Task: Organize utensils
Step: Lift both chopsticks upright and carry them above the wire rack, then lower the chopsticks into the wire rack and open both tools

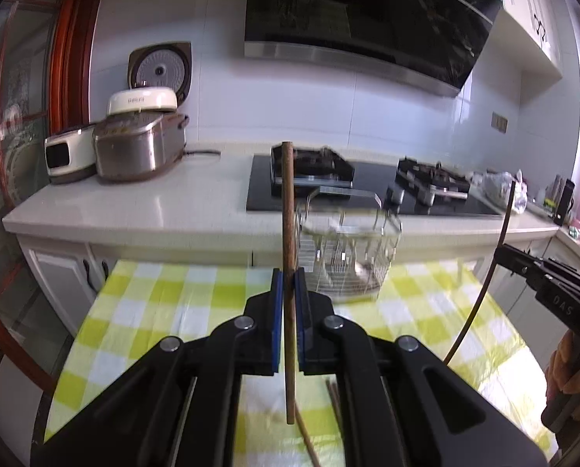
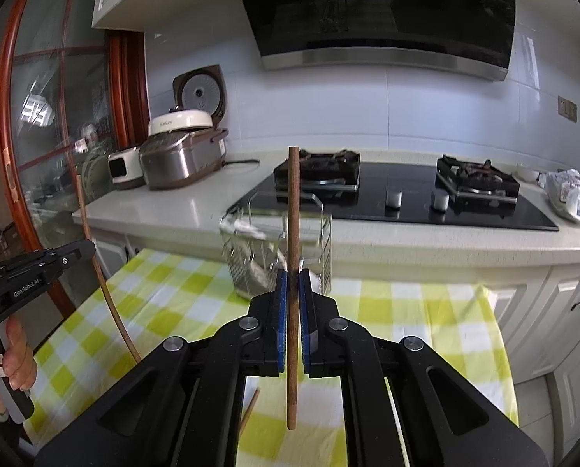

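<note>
Chopsticks (image 1: 289, 233) (image 2: 293, 233) upright — one per hand-held gripper (image 1: 289, 284) (image 2: 293, 284).

At far right, the right hand-held gripper (image 1: 502, 251) reads "DAS". At far left, the left hand-held gripper (image 2: 89, 249) reads "GenRobot.AI". The rice cooker's (image 2: 181, 122) lid lettering is illegible.
</note>
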Tool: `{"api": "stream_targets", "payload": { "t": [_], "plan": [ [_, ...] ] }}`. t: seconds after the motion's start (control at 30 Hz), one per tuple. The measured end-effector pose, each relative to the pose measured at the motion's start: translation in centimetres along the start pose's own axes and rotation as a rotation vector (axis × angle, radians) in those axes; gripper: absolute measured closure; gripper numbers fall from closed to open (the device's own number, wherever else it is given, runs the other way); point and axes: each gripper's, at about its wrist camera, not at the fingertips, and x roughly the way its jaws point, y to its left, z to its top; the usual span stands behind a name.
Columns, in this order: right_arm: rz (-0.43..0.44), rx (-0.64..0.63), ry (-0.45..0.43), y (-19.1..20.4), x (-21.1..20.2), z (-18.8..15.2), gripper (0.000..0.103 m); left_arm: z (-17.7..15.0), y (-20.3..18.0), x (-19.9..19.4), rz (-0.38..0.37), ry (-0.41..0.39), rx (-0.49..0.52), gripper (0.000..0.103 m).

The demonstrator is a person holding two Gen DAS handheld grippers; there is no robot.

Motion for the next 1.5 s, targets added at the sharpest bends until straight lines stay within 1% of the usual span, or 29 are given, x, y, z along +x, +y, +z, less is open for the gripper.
{"api": "stream_targets", "payload": {
  "t": [0.2, 0.3, 0.57, 0.7, 0.83, 0.93, 1.03, 1.13, 1.3, 1.5],
  "plan": [
    [-0.009, 0.003, -0.081, -0.1, 0.9, 3.2, 0.096, 2.9, -0.9, 0.9, 0.011, -0.082, 0.015, 0.097],
    [-0.008, -0.003, -0.121, 0.2, 1.3, 4.8, 0.096, 4.9, -1.4, 1.4, 0.011, -0.124, 0.017, 0.097],
    [-0.013, -0.05, -0.193, 1.1, 2.9, 10.0, 0.096, 10.5, -3.2, 2.6, 0.003, -0.191, 0.061, 0.097],
    [-0.016, -0.057, -0.202, 0.8, 4.7, 12.3, 0.096, 12.9, -3.7, 4.0, -0.009, -0.207, 0.058, 0.097],
    [-0.01, -0.04, -0.189, -0.2, 7.3, 13.8, 0.096, 15.6, -3.5, 6.7, -0.025, -0.197, 0.039, 0.097],
    [-0.006, -0.034, -0.184, -0.8, 9.2, 14.9, 0.096, 17.0, -3.4, 8.8, -0.033, -0.187, 0.032, 0.097],
    [-0.003, -0.033, -0.182, -1.2, 10.9, 15.5, 0.096, 17.6, -3.5, 11.2, -0.036, -0.181, 0.026, 0.097],
    [0.006, -0.024, -0.165, -1.5, 13.1, 15.2, 0.096, 17.3, -3.7, 13.6, -0.039, -0.17, 0.019, 0.097],
    [0.028, -0.019, -0.117, -1.5, 16.6, 13.0, 0.096, 15.2, -3.5, 17.9, -0.04, -0.142, 0.0, 0.097],
    [0.054, -0.011, -0.077, -1.4, 19.6, 10.5, 0.096, 12.1, -2.7, 20.5, -0.022, -0.117, -0.002, 0.097]
  ]
}}
